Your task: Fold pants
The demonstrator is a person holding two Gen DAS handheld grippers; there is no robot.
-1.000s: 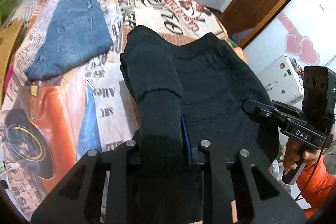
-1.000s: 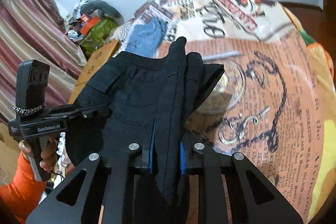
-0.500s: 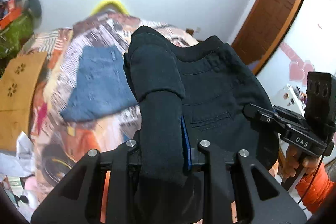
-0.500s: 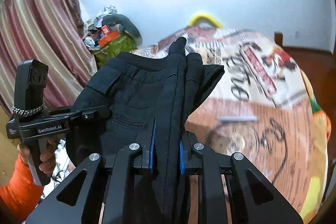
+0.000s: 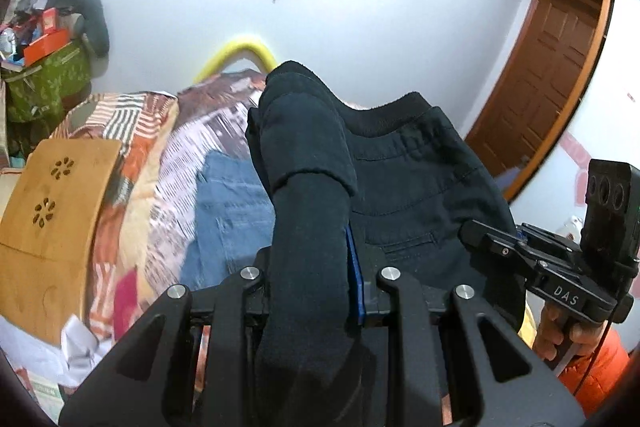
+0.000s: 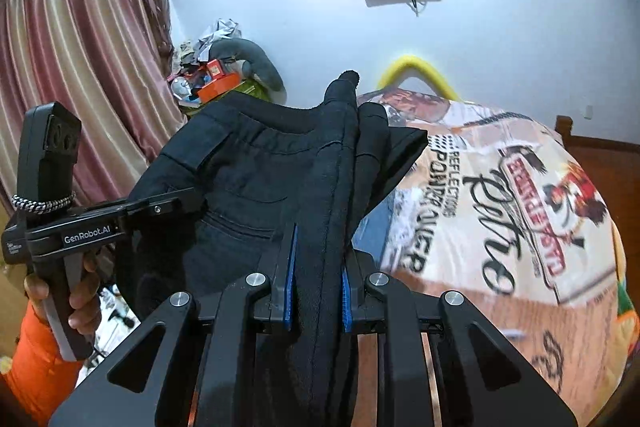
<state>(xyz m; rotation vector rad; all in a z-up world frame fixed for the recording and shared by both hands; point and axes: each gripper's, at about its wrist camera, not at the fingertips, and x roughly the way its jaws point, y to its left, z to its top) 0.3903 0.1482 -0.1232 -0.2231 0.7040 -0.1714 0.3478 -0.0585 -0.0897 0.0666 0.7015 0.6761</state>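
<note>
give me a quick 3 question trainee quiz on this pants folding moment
1. True or false: both tools grip the black pants.
2. What lies on the bed beyond the pants? A) blue jeans B) a white towel C) a red pillow
3. Fill in: the left tool and right tool hold the pants ____ the bed, not flat on it.

Key: 1 true; 2 A, the blue jeans; 3 above

Left gripper (image 5: 310, 279) is clamping black fabric between its jaws, tilted upward. Right gripper (image 6: 316, 291) is doing likewise, pointing upward. Each bare hand (image 6: 76, 291) is gripping its handle, with orange sleeves showing at both wrists.
</note>
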